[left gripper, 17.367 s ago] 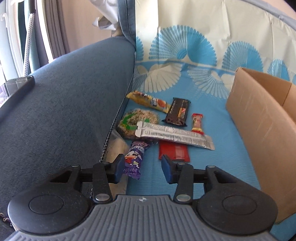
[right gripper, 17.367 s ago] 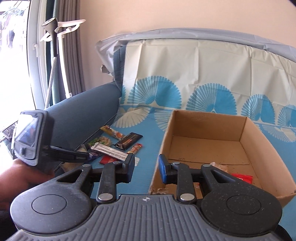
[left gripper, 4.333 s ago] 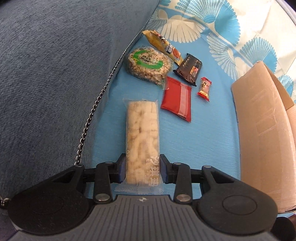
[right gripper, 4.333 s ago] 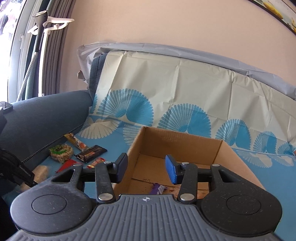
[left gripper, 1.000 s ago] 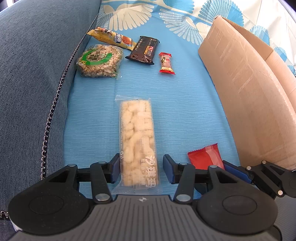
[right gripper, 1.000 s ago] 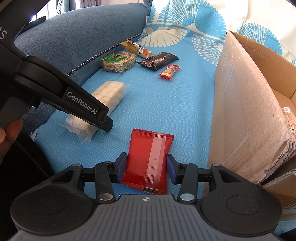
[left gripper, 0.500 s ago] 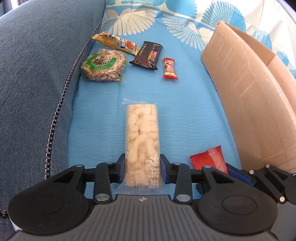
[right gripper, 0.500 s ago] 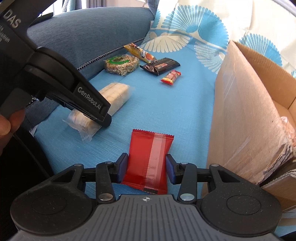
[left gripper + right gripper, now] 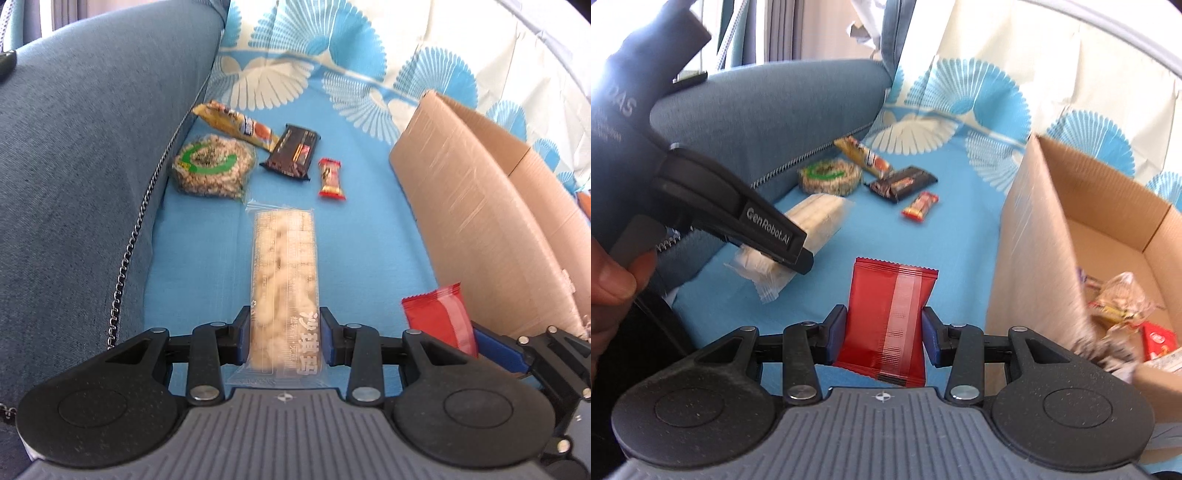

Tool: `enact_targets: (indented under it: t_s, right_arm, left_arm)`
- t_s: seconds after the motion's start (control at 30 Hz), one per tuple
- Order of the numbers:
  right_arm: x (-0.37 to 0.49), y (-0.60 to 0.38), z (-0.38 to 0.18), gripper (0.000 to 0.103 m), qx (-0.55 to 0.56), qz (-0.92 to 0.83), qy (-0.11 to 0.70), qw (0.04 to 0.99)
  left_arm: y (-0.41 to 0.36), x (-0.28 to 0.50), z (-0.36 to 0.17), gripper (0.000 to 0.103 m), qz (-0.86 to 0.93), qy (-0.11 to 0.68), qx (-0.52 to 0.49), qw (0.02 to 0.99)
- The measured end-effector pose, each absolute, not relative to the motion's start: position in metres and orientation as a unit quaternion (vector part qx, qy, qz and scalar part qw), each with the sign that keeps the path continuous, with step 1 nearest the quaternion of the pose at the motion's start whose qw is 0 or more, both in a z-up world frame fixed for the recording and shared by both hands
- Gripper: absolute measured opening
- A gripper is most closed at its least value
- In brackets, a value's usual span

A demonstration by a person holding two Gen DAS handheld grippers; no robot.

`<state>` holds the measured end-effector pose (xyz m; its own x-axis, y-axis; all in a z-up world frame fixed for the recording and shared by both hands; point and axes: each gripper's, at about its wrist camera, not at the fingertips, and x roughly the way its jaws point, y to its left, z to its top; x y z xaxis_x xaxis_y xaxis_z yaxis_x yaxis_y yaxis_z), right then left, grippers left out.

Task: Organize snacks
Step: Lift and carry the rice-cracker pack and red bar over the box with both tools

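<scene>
My left gripper (image 9: pixel 284 338) is shut on a long clear pack of pale puffed-rice bar (image 9: pixel 284 273), held off the blue sofa cover. That same pack (image 9: pixel 816 218) shows in the right wrist view under the left gripper's black body. My right gripper (image 9: pixel 884 336) is shut on a flat red packet (image 9: pixel 888 317), also lifted; the packet (image 9: pixel 437 317) appears at the lower right of the left wrist view. The open cardboard box (image 9: pixel 472 206) stands to the right, and several snacks lie inside the box (image 9: pixel 1034 236).
On the cover beyond lie a round nut cake with a green label (image 9: pixel 210 168), a yellow bar (image 9: pixel 236 125), a dark brown bar (image 9: pixel 293 151) and a small red candy (image 9: pixel 330 179). The blue sofa arm (image 9: pixel 81 147) rises on the left. A hand (image 9: pixel 613 273) holds the left gripper.
The left jaws closed onto the puffed-rice pack. Both grippers then rose and tilted up with their packets, so more of the sofa back and the box's inside shows.
</scene>
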<state>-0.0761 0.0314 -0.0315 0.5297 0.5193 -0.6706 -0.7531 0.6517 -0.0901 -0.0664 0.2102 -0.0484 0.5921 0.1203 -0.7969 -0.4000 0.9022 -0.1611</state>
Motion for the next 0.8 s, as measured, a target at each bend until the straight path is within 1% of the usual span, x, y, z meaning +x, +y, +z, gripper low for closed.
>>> enact_targets:
  t_s: [0.33,0.47,0.6,0.8]
  right_arm:
    - [-0.088,0.015,0.006,0.045,-0.187,0.380,0.242,0.873]
    - [-0.079,0.006,0.009,0.045,-0.179,0.374,0.240,0.878]
    - [-0.071,0.003,0.014,0.045,-0.161,0.369,0.240,0.883]
    - [-0.066,-0.003,0.023,0.045,-0.134,0.379,0.226,0.887]
  left_arm:
    - [0.220,-0.089,-0.035,0.040,0.137,0.358,-0.214,0.899]
    - [0.224,-0.095,-0.031,0.040,0.137,0.343,-0.229,0.901]
    - [0.228,-0.098,-0.029,0.040,0.141,0.341,-0.239,0.898]
    - [0.226,-0.092,-0.032,0.040,0.157,0.359,-0.230,0.891]
